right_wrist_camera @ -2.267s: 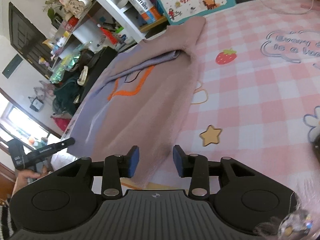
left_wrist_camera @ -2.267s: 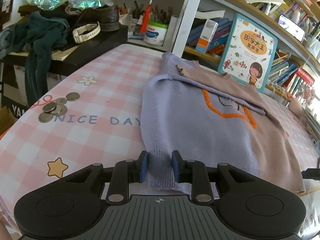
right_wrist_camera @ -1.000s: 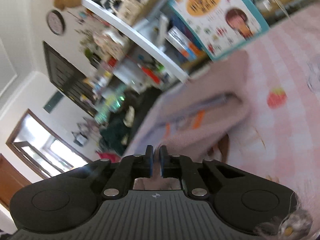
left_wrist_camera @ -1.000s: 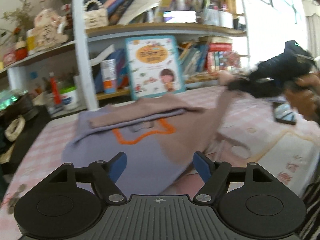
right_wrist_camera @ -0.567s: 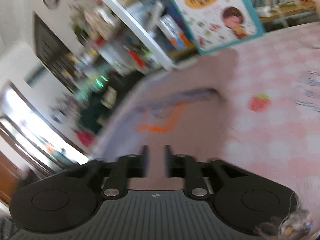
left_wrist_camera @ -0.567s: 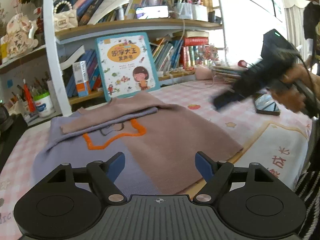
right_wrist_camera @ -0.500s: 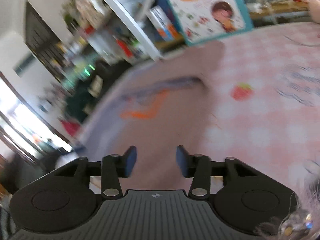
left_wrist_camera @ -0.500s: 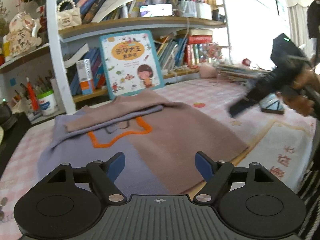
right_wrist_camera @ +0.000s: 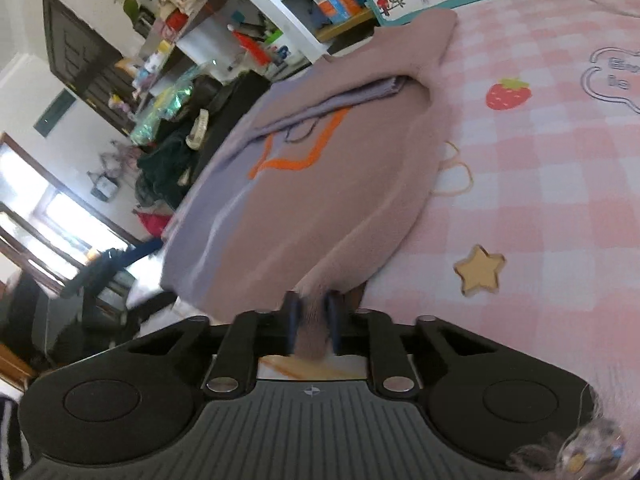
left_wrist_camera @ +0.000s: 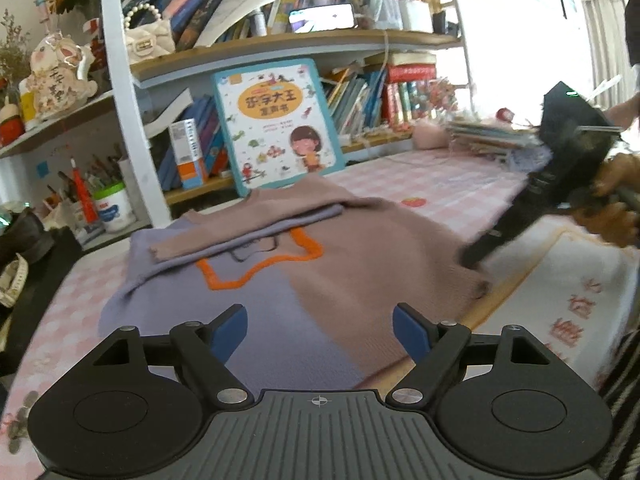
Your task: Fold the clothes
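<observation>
My right tool (right_wrist_camera: 311, 322) has just closed on the sweater (right_wrist_camera: 320, 184) hem at lower centre; my left tool (left_wrist_camera: 320, 330) gapes empty, so I lift slowly, keeping the hem pinched.

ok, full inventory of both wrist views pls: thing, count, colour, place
sweater: 1, mauve and lilac, orange outline, flat on the table
tablecloth: 1, pink check, covers the table
picture book: 1, teal border, upright against the shelf
white tub: 1, left of the shelf post
coins: several, silver, near-left table edge
left tongs: open, above the sweater's near edge
right tongs: shut on the sweater's near corner, just been closing
hand: 1, gripping the right tongs' handle
</observation>
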`<state>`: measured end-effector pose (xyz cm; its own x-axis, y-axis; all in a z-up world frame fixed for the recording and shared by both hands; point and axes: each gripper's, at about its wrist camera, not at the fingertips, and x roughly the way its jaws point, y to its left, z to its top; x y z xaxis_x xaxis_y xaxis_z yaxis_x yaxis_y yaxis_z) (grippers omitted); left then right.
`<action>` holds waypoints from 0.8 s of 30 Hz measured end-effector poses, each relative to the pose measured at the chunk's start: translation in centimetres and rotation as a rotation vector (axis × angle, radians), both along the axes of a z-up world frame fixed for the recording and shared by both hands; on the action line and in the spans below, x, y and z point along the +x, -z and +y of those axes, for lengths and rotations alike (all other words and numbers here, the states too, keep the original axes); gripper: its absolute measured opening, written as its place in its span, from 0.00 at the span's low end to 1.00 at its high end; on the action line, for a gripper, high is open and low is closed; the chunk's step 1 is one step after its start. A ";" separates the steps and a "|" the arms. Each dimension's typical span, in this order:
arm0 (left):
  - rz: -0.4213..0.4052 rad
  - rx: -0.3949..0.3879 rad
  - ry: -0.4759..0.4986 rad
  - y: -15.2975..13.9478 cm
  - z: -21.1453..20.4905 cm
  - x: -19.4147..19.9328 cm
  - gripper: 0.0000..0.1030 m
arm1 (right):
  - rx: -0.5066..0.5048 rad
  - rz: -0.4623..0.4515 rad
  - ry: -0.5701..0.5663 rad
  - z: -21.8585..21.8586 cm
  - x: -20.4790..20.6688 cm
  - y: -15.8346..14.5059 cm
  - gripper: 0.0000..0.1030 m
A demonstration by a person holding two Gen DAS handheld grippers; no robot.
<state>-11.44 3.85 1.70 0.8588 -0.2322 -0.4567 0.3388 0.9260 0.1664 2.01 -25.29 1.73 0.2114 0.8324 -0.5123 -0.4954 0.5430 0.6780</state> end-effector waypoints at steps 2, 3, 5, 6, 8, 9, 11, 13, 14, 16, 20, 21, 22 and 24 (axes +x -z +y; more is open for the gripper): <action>0.000 -0.013 0.029 0.2 -0.6 -0.2 0.80 | 0.085 -0.001 0.021 -0.2 0.7 -0.8 0.07; -0.002 -0.005 0.043 0.3 -1.1 -0.2 0.80 | 0.122 -0.011 0.032 -0.3 0.9 -1.3 0.06; -0.007 0.015 0.067 0.6 -2.0 -0.1 0.80 | 0.171 -0.051 0.042 -0.3 1.2 -2.6 0.05; -0.010 0.028 0.076 0.7 -2.4 0.0 0.80 | 0.187 -0.074 0.043 -0.2 1.3 -3.2 0.05; -0.015 0.048 0.088 1.1 -3.2 0.3 0.80 | 0.203 -0.109 0.043 -0.1 1.5 -4.2 0.05; -0.013 0.052 0.088 1.3 -3.5 0.6 0.80 | 0.206 -0.118 0.043 0.0 1.7 -4.5 0.05; -0.011 0.058 0.090 1.6 -4.1 1.0 0.80 | 0.207 -0.133 0.043 0.3 2.0 -5.0 0.05; -0.009 0.067 0.100 1.9 -4.7 1.4 0.80 | 0.198 -0.135 0.032 0.4 2.1 -5.2 0.05; -0.015 0.076 0.105 2.0 -4.9 1.5 0.80 | 0.191 -0.135 0.030 0.4 2.1 -5.2 0.05; -0.029 0.110 0.096 2.3 -5.1 1.9 0.80 | 0.176 -0.130 0.027 0.1 1.9 -5.1 0.05; -0.041 0.184 0.028 2.6 -4.7 3.1 0.79 | 0.121 -0.160 0.028 -0.7 0.9 -5.5 0.05; -0.038 0.193 0.020 2.7 -4.4 3.5 0.77 | 0.093 -0.180 0.032 -0.9 0.6 -5.6 0.05; -0.034 0.202 0.012 2.8 -4.1 3.8 0.69 | 0.065 -0.201 0.035 -1.1 0.2 -5.8 0.05; -0.025 0.201 0.026 2.7 -3.7 4.2 0.63 | -0.017 -0.261 0.042 -1.2 -0.4 -6.1 0.07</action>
